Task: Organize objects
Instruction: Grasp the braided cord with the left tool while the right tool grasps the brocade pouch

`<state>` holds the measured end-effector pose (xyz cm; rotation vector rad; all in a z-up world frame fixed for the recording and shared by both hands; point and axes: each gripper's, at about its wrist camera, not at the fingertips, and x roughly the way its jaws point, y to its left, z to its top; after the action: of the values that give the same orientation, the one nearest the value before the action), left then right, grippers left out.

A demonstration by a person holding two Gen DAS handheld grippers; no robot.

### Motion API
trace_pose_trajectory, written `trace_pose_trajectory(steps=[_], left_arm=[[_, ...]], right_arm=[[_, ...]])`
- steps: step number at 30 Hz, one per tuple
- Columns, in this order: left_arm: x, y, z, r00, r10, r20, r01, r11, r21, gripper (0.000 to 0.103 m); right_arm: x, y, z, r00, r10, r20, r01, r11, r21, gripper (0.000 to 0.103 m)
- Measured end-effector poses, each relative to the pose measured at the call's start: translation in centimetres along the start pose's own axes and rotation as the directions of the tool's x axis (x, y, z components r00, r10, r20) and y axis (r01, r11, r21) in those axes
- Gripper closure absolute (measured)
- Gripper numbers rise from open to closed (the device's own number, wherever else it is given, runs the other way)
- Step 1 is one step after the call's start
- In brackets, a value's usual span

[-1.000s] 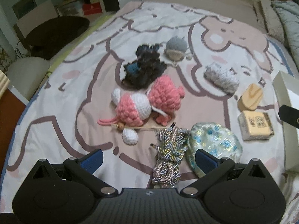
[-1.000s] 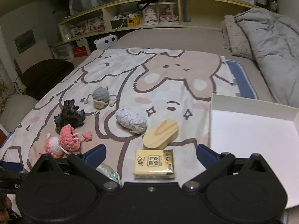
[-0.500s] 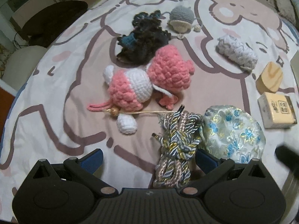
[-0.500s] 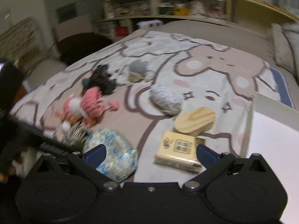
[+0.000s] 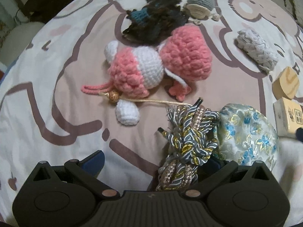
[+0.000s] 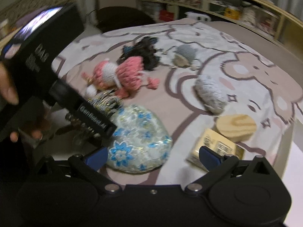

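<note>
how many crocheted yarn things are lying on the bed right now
4: pink-and-white toy in the middle, dark one touching behind it, grey-capped one farther back, pale grey bundle off right. Others may be hidden.

The bed, covered by a cartoon-print sheet, carries pink crochet toys, a dark crochet toy, a cord bundle, a brocade pouch, a wooden block and a tissue pack.

A home bedroom: cartoon-print bedspread with cluttered wall shelves behind.
</note>
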<state>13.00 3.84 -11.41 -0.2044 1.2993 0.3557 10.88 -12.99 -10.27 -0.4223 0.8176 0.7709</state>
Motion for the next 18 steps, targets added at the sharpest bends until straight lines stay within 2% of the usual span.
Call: trace_pose_trajectory(steps=[6, 10, 18], left_arm=[[-0.1, 0.6, -0.2, 1.000, -0.025, 0.007, 0.025, 0.999, -0.027, 0.000], [-0.5, 1.3, -0.4, 0.998, -0.054, 0.033, 0.055, 0.997, -0.046, 0.004], [-1.6, 0.8, -1.1, 0.992, -0.093, 0.088, 0.095, 0.995, -0.012, 0.030]], right_arm=[[2.2, 1.3, 0.0, 0.999, 0.016, -0.040, -0.020, 0.996, -0.086, 0.000], [3.2, 0.4, 0.3, 0.999, 0.013, -0.029, -0.014, 0.998, -0.054, 0.000], [4.5, -1.5, 1.1, 0.997, 0.067, -0.035, -0.065, 0.997, 0.030, 0.000]])
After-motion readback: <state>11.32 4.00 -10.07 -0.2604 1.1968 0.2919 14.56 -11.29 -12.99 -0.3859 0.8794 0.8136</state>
